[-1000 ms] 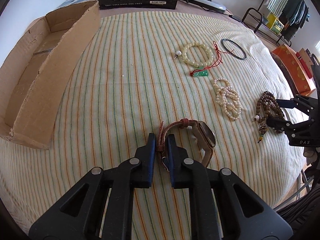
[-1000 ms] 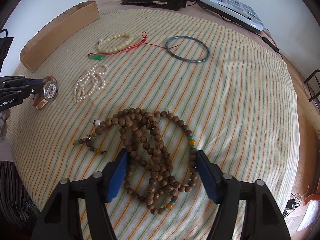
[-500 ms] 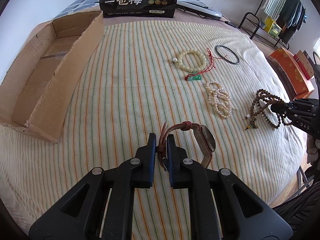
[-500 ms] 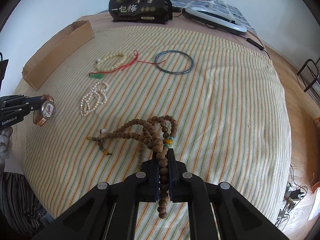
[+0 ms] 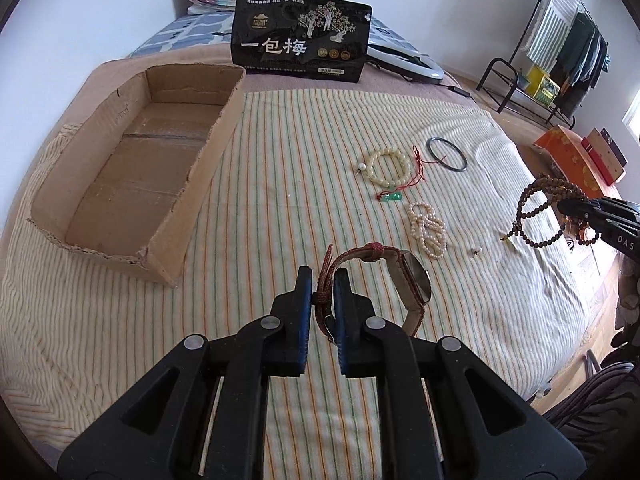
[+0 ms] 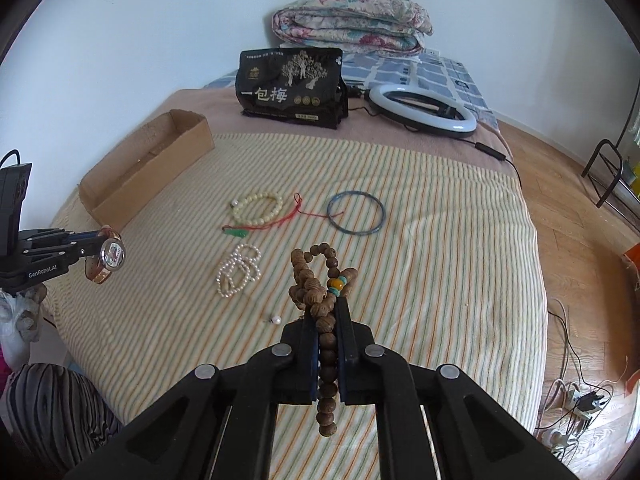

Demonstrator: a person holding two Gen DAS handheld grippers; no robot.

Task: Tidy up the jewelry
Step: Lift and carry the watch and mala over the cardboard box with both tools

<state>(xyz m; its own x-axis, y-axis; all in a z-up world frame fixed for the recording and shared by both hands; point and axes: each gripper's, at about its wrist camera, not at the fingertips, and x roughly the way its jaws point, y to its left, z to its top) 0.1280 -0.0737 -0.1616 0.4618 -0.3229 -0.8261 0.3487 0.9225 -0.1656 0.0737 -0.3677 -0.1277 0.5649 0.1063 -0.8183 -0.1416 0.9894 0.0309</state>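
Left gripper (image 5: pixel 323 285) clamped on watch (image 5: pixel 414 286) strap, buckle hidden between pads. Right gripper (image 6: pixel 328 312) pinching wooden bead string (image 6: pixel 316 280), tail dangling at 6 o'clock. Cardboard box (image 5: pixel 208 152) at 10 o'clock.

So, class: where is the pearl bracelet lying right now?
The pearl bracelet lies loose on the striped blanket, just nearer the camera than the green pendant and left of the wooden bead necklace in the right tongs.

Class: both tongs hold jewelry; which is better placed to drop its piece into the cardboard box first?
Left. The left tongs, holding the watch, are nearer the cardboard box.
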